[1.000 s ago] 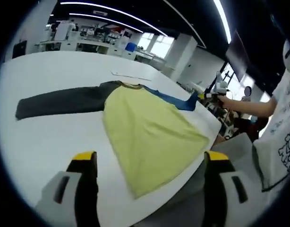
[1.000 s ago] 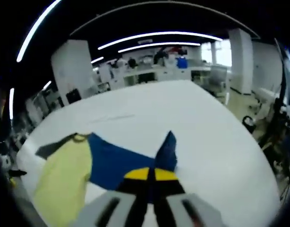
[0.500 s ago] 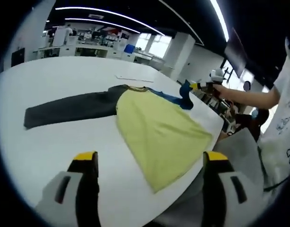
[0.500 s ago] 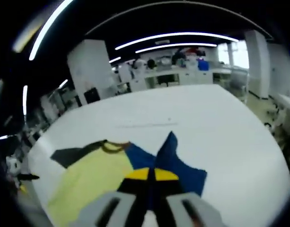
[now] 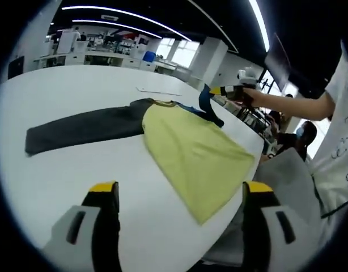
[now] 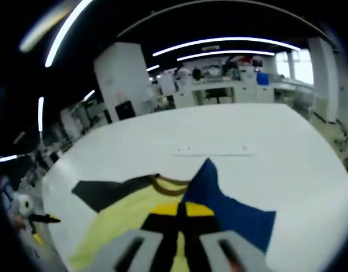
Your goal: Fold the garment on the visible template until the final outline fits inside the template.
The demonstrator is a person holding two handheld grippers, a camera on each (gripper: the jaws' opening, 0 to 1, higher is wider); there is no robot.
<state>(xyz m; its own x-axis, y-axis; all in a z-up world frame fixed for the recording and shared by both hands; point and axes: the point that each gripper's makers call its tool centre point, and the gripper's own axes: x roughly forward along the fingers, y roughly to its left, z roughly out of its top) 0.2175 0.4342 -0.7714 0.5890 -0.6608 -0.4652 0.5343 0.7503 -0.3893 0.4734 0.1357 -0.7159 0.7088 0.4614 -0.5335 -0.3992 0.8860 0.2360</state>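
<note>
Blue sleeve (image 6: 219,198) pinched in right claw (image 6: 181,211); left claw (image 5: 179,195) wide above table (image 5: 77,164)

1. A broad white bench (image 5: 60,170) is seen in the left gripper view, its rounded near edge running along the right side.
2. A long-sleeved garment (image 5: 185,147) is spread flat on the bench, its yellow body reaching close to that edge.
3. A dark grey sleeve (image 5: 77,127) is laid out straight on the white surface, pointing away from the body.
4. A thin pale strip (image 5: 158,90) is seen lying on the bench beyond the collar, apart from the garment.
5. In the right gripper view, the same white bench (image 6: 264,141) is seen, with a faint line (image 6: 213,153) marked across it beyond the garment.
</note>
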